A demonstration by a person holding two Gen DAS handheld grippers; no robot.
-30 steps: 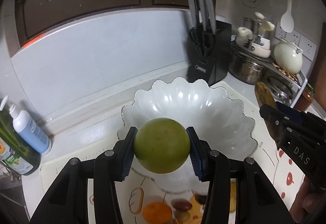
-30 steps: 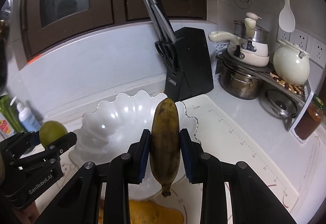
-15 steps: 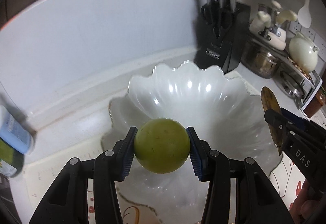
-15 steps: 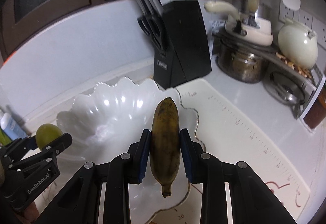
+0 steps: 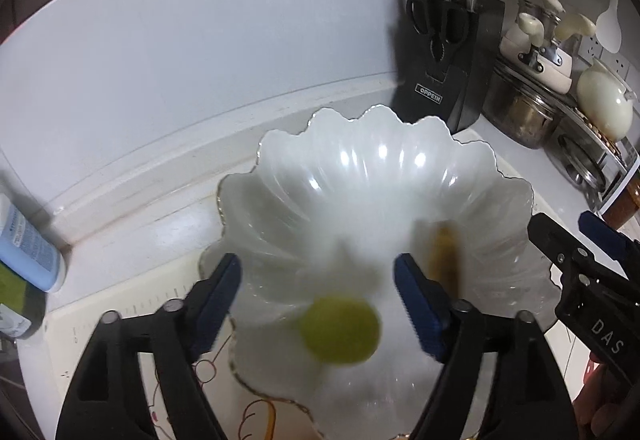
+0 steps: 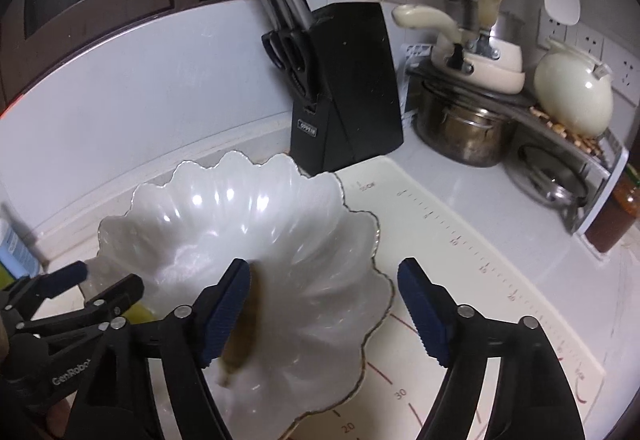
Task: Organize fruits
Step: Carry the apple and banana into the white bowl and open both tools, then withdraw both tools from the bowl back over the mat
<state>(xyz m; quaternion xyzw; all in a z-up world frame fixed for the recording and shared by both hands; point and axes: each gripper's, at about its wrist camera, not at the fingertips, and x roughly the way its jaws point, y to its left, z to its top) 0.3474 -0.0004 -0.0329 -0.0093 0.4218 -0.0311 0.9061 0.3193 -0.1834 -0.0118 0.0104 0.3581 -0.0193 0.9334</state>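
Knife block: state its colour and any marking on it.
The knife block is plain black with a small white-lettered label low on its front; the right wrist view shows it best.

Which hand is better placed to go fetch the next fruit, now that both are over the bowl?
Neither clearly. Both the left gripper and right gripper are opening above the white bowl, the green fruit and banana blurred, dropping free. No remaining fruit is visible to favour either.

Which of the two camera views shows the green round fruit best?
The left wrist view. There the green fruit shows whole, though blurred, over the white bowl, free between the opening jaws of the left gripper. The right wrist view shows only a green sliver behind the left gripper's fingers.
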